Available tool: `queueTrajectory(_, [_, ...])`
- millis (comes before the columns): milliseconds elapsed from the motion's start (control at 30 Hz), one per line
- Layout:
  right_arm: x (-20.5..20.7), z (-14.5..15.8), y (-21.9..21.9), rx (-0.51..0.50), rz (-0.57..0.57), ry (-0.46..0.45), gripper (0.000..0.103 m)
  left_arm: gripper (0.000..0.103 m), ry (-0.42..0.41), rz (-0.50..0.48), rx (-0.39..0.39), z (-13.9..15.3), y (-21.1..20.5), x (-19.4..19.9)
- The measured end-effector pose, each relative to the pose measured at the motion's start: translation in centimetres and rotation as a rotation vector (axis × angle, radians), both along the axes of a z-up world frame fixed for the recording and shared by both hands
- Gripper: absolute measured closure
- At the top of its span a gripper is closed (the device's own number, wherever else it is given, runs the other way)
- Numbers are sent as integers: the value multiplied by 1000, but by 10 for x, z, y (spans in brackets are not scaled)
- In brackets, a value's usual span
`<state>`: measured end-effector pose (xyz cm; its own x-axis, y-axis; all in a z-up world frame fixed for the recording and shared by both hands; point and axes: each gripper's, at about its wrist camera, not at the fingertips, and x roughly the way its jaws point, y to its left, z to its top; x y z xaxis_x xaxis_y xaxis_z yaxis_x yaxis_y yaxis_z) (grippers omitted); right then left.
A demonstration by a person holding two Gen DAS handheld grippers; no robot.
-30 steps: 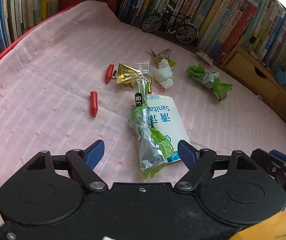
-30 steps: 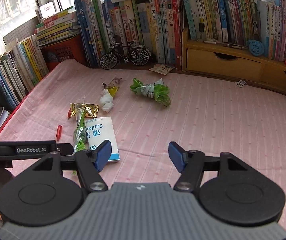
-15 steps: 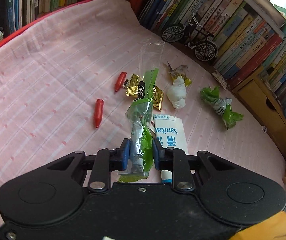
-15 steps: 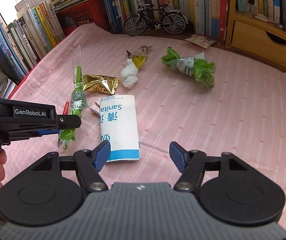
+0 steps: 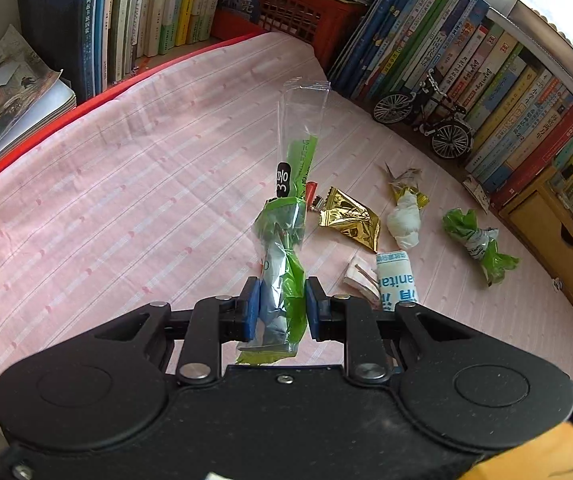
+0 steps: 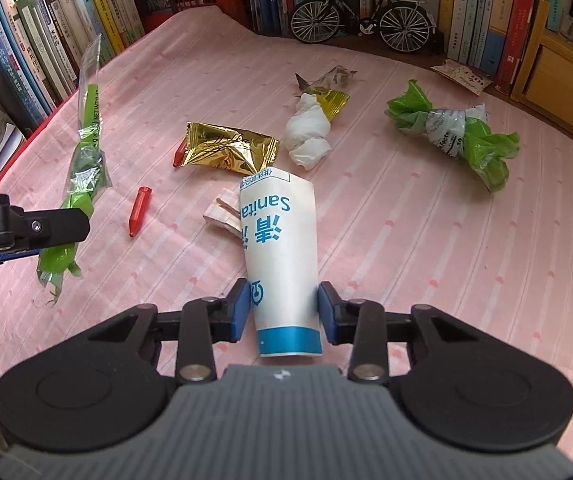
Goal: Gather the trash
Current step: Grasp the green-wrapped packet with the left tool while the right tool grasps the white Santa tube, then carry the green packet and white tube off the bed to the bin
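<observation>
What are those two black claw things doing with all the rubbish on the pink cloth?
A person is picking up trash with two handheld grippers. The left gripper is shut on a long clear-and-green plastic wrapper, lifted off the pink striped cloth. The right gripper has just been closing around a white-and-blue paper sleeve, its fingers at the sleeve's sides. A gold foil packet and other scraps lie uncollected.

Trash is scattered over the cloth (image 6: 406, 240), which is walled in by books (image 6: 466, 8) at the back and left. A sleeve (image 6: 282, 256) is sat nearest, between the right gripper (image 6: 282, 312) pads. A small packet (image 6: 222, 216) is tucked just left of it, a foil wrapper (image 6: 226, 152) behind that. A tissue wad (image 6: 306, 136) is found further back, a crumpled bag (image 6: 458, 136) well off to the right. A model bike (image 6: 362, 16) is parked against the books. Over on the left, a long wrapper (image 5: 282, 264) is held up off the cloth in the left gripper (image 5: 280, 312).
</observation>
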<state>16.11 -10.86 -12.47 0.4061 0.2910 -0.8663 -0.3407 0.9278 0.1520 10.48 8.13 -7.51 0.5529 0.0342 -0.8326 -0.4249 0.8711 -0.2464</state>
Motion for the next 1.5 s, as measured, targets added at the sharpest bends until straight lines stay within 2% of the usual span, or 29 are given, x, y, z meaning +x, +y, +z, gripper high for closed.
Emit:
queueTrajectory(100, [-4, 8, -10, 10, -37, -4, 70, 81, -4, -8, -6, 0, -1, -8])
queueTrajectory(367, [-29, 29, -32, 43, -170, -26, 70, 81, -18, -62, 0, 9, -3, -39])
queueTrajectory(700, [-98, 59, -21, 76, -242, -75, 70, 81, 3, -124, 34, 20, 8, -123])
queueTrajectory(933, [-173, 69, -5, 77, -242, -66, 70, 81, 12, -146, 50, 29, 29, -207])
queueTrajectory(1133, [-236, 68, 20, 82, -219, -46, 70, 81, 42, -138, 47, 25, 54, -278])
queueTrajectory(1300, [-283, 63, 43, 94, -193, -34, 69, 81, 79, -150, 58, 15, 67, -323])
queueTrajectory(1500, [-328, 46, 70, 98, -144, 13, 69, 81, 136, -167, 46, -4, 73, -359])
